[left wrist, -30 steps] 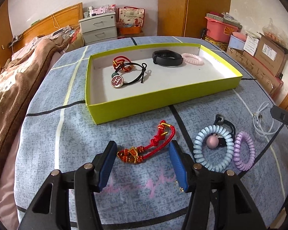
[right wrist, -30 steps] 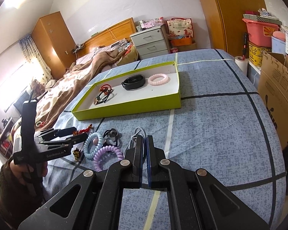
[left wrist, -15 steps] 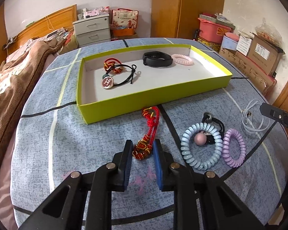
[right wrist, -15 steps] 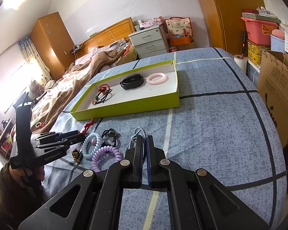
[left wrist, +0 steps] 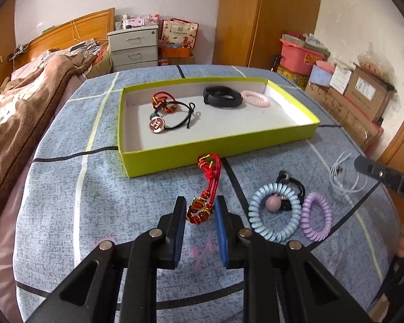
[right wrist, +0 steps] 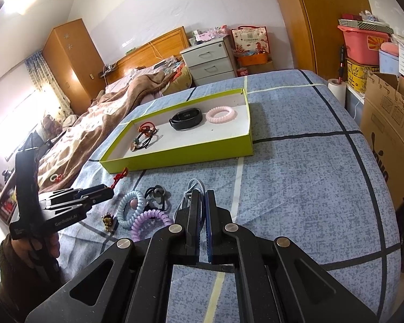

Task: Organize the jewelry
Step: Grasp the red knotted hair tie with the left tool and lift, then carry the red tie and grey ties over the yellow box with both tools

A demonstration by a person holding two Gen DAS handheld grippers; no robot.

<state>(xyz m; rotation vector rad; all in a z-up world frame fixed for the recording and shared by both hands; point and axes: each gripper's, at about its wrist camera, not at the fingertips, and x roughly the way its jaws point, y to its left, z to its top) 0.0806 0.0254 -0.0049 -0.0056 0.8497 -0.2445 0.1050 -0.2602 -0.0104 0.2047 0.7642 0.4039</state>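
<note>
The left tongs [left wrist: 200, 211] were clamped on the beaded end of the red cord bracelet [left wrist: 208, 185], their jaws having just been closing around it, so the cord trailed off toward the lime-green tray [left wrist: 220, 150] while the beads sat pinched between the blue pads [left wrist: 178, 226]. Gripping the heavy charm end probably made sense: the slack cord would dangle below instead of slipping out. The bracelet lay on the blue checked bedspread [left wrist: 67, 188], just in front of the tray's near wall. The tray already held a red knotted bracelet [left wrist: 161, 102], a black hair tie with a round charm [left wrist: 172, 119], a black band [left wrist: 222, 97] and a pink coil tie [left wrist: 256, 98], spread apart so each stayed separate. Waiting on the bedspread beside the tongs were a pale blue coil tie [left wrist: 273, 215], a purple coil tie [left wrist: 315, 220] and a white cable [left wrist: 342, 172]. The right tongs [right wrist: 202, 210] were pressed together, holding nothing, parked over the cable end, likely keeping clear of the left's work
</note>
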